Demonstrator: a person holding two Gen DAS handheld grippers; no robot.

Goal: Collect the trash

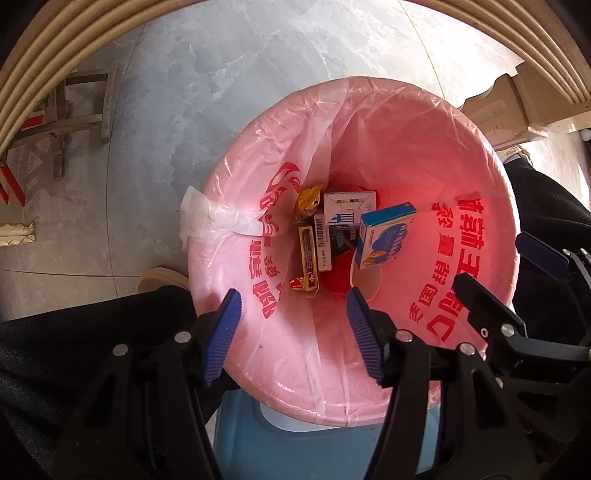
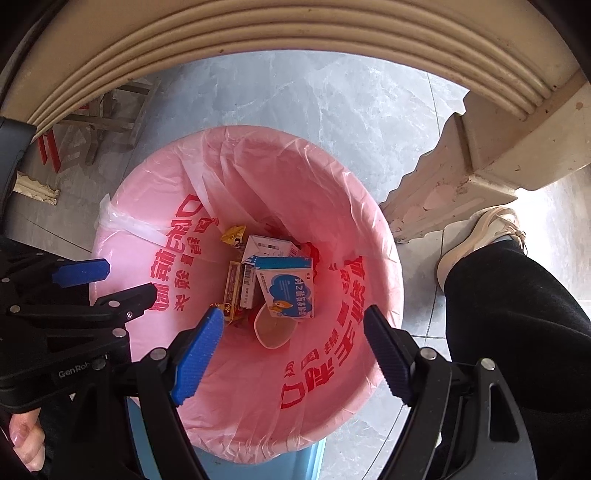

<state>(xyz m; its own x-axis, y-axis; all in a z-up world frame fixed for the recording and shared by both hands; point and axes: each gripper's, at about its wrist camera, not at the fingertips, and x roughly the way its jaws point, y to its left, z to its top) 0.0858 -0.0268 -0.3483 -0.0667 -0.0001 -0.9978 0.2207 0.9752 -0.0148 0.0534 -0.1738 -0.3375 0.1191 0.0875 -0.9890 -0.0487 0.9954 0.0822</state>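
A bin lined with a pink plastic bag printed with red characters stands on the floor. At its bottom lie a blue and white medicine box, a white carton, a gold cigarette pack, a yellow wrapper and a paper cup. My left gripper is open and empty above the bin's near rim. My right gripper is open and empty above the bin; it also shows at the right of the left wrist view.
A cream table edge arches over the top and its carved leg stands right of the bin. A wooden stool is at the far left. The person's black-trousered leg and beige shoe are at the right. Grey tile floor surrounds the bin.
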